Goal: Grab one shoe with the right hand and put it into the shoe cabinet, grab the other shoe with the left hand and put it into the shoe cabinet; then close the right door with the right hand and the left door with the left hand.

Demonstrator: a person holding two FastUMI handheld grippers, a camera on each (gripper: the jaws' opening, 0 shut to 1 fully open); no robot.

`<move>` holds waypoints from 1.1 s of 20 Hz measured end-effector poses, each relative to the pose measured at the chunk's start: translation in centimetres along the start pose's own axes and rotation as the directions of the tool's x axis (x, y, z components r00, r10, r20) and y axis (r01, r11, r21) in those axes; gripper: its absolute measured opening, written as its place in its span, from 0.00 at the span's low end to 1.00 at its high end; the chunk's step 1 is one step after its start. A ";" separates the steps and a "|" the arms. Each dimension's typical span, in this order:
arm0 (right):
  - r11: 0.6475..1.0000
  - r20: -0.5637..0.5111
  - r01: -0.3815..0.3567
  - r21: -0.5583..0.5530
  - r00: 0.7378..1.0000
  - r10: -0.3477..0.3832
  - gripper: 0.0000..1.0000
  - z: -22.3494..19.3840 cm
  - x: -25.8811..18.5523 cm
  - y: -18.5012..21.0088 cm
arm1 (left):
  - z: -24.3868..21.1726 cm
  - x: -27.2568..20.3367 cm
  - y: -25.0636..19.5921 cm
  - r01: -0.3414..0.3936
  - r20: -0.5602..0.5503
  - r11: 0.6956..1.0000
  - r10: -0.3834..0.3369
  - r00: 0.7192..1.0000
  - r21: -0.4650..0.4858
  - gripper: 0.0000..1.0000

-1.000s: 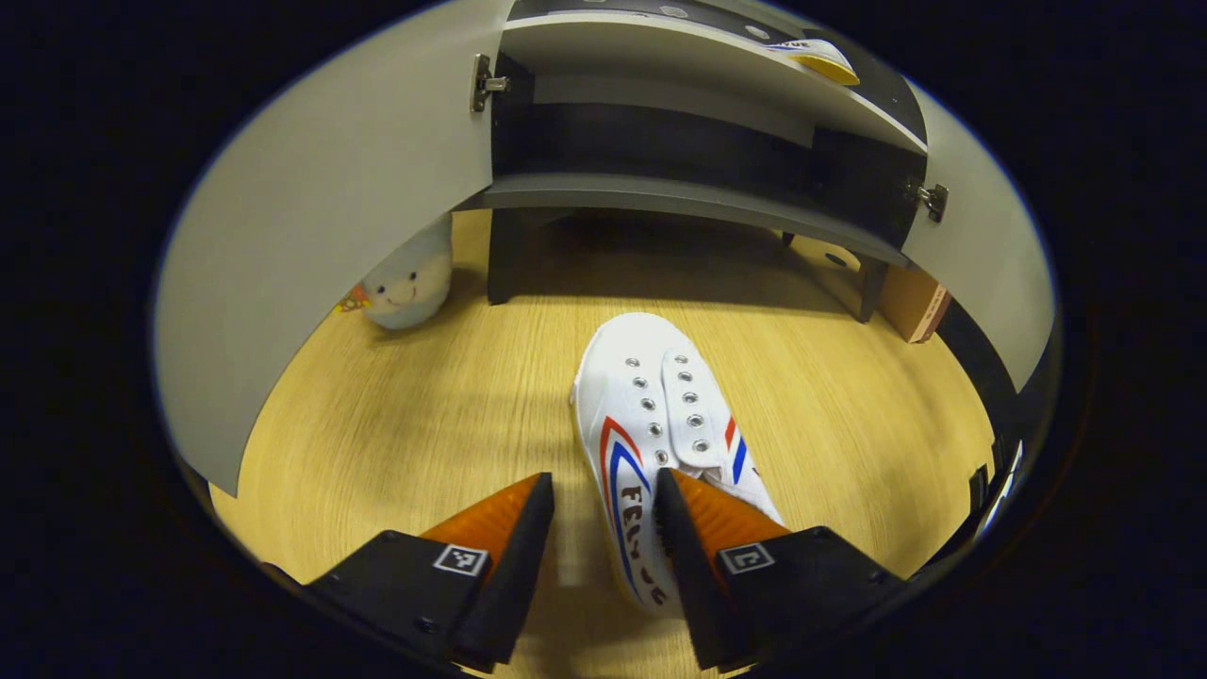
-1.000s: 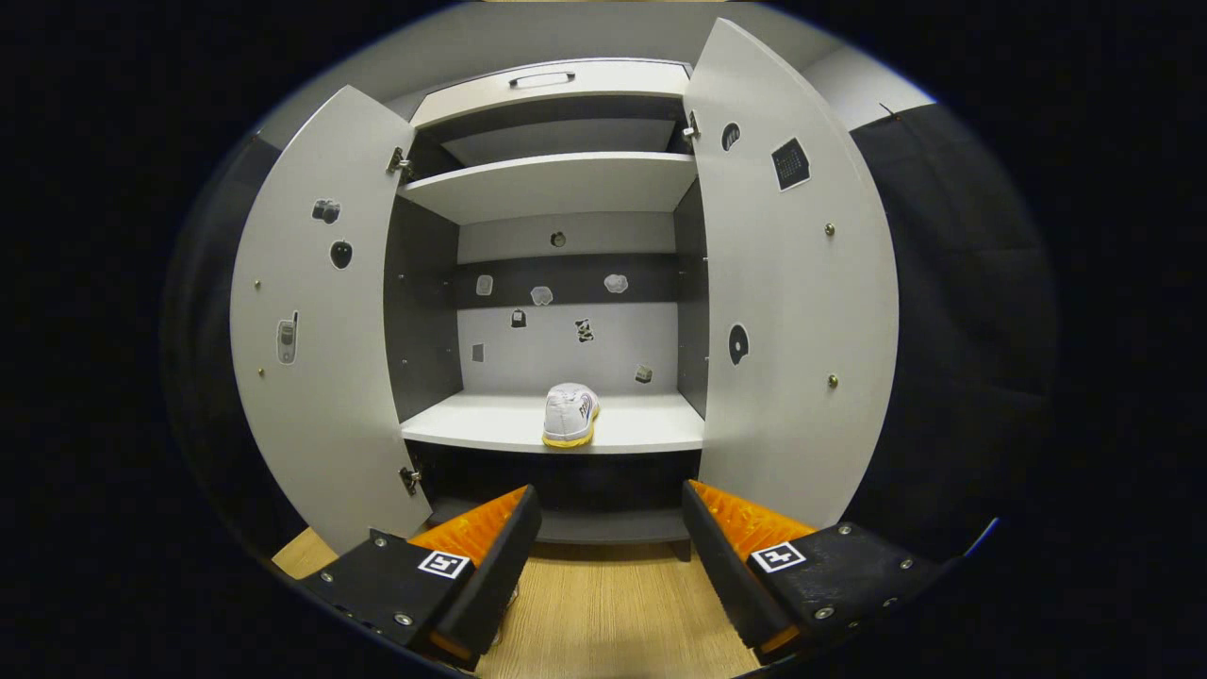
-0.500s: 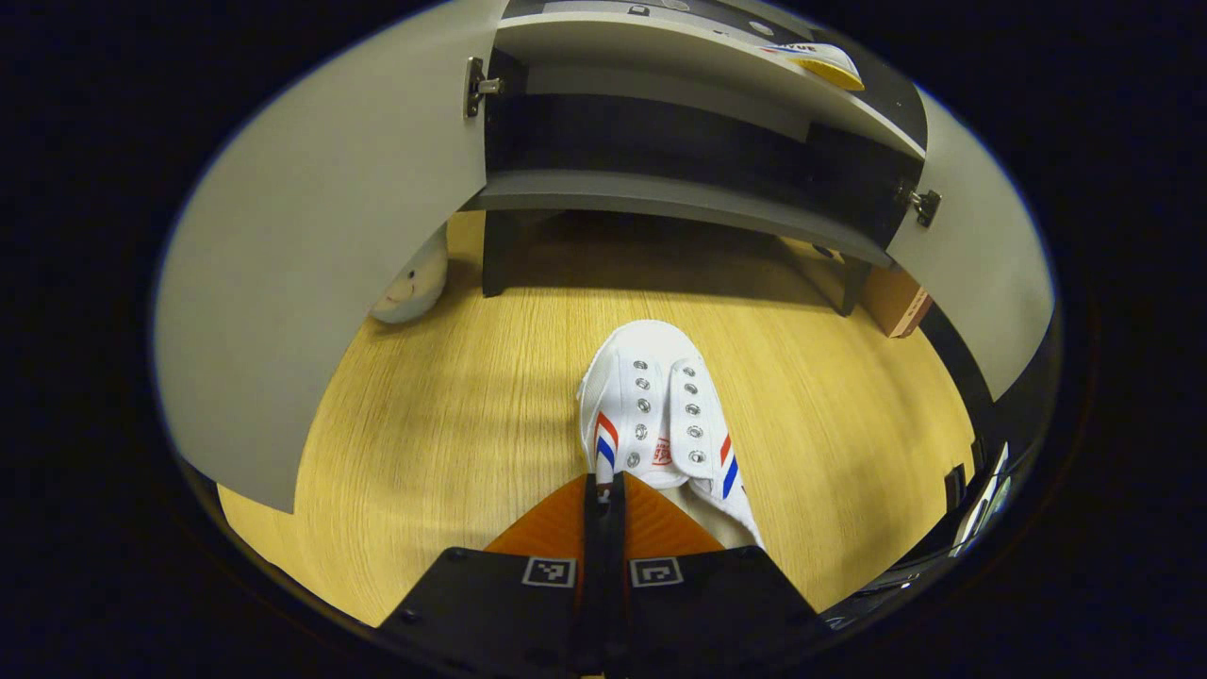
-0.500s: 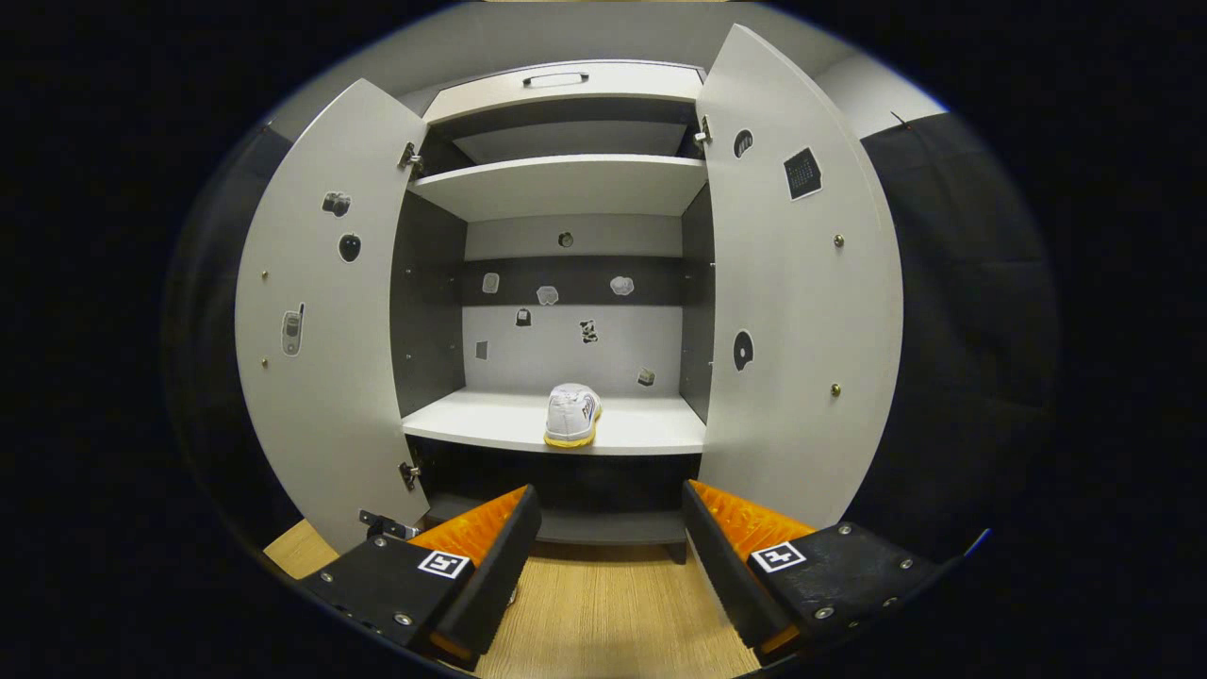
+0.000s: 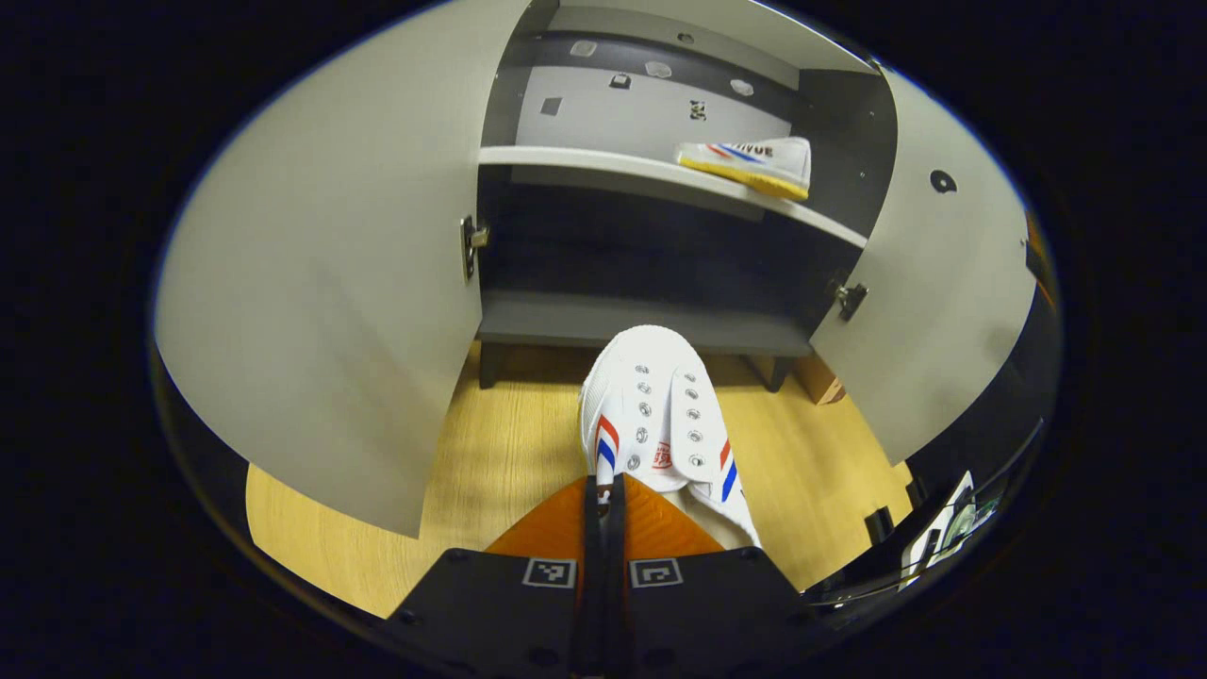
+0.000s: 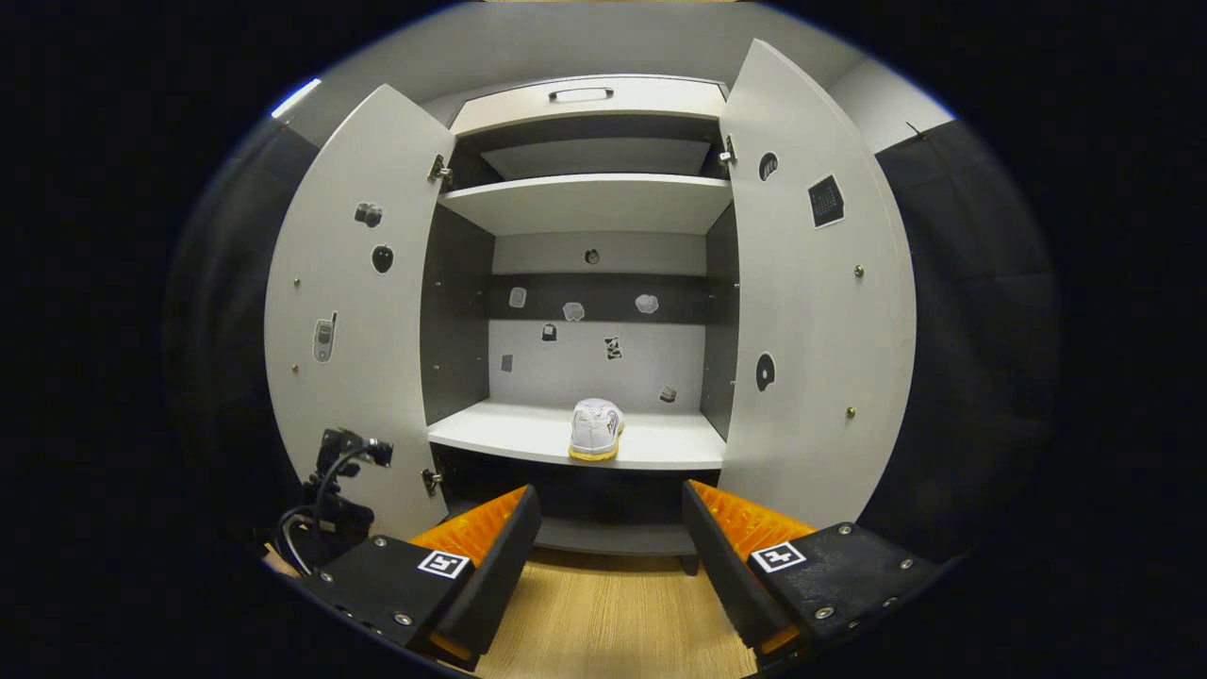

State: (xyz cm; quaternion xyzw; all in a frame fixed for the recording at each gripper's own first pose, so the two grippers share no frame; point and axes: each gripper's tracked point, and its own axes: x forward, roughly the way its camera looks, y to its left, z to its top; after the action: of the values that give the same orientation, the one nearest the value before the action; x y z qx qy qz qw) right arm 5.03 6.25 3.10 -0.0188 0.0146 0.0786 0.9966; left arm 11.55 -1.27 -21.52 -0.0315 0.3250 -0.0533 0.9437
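We see the left gripper (image 5: 603,490) clamped on the white canvas shoe with red-and-blue stripes (image 5: 660,424), near the grey shoe cabinet (image 5: 651,325). The right gripper (image 6: 608,528) stands wide open, empty; the second white shoe (image 6: 596,429) sits on the shelf.

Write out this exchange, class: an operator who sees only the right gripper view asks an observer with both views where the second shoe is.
Operator: I see one white yellow-soled shoe on the pale cabinet shelf. Where is the other?
Observer: The white canvas shoe with red and blue stripes is in the left gripper view, in front of the grey shoe cabinet.
Operator: Is it gripped?
Observer: Yes. The left gripper has its orange fingers shut on the shoe's rim near the heel.
Operator: Which way does it point?
Observer: Its toe points toward the cabinet's open lower part.
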 end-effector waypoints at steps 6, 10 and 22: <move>1.000 0.021 -0.002 -0.001 1.000 0.002 0.93 0.6 -0.7 -0.9 | 11.0 -4.9 -4.1 0.033 0.185 0.999 -0.039 0.982 0.034 0.06; 1.000 0.033 -0.005 -0.003 0.999 0.006 0.93 1.0 -0.9 -1.5 | 17.0 -5.0 -4.7 0.008 0.275 1.000 -0.016 0.961 0.027 0.06; 1.000 0.026 0.006 0.023 1.000 -0.007 0.93 1.2 -0.7 -3.8 | 28.5 4.1 -2.2 -0.127 0.305 0.991 0.112 0.946 0.030 0.06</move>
State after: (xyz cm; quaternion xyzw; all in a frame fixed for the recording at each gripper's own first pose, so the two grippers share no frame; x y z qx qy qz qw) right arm 4.99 2.41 4.43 -0.0062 0.0025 0.0756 0.9971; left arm 32.21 -3.28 -1.39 0.0039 0.1765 0.0016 0.9843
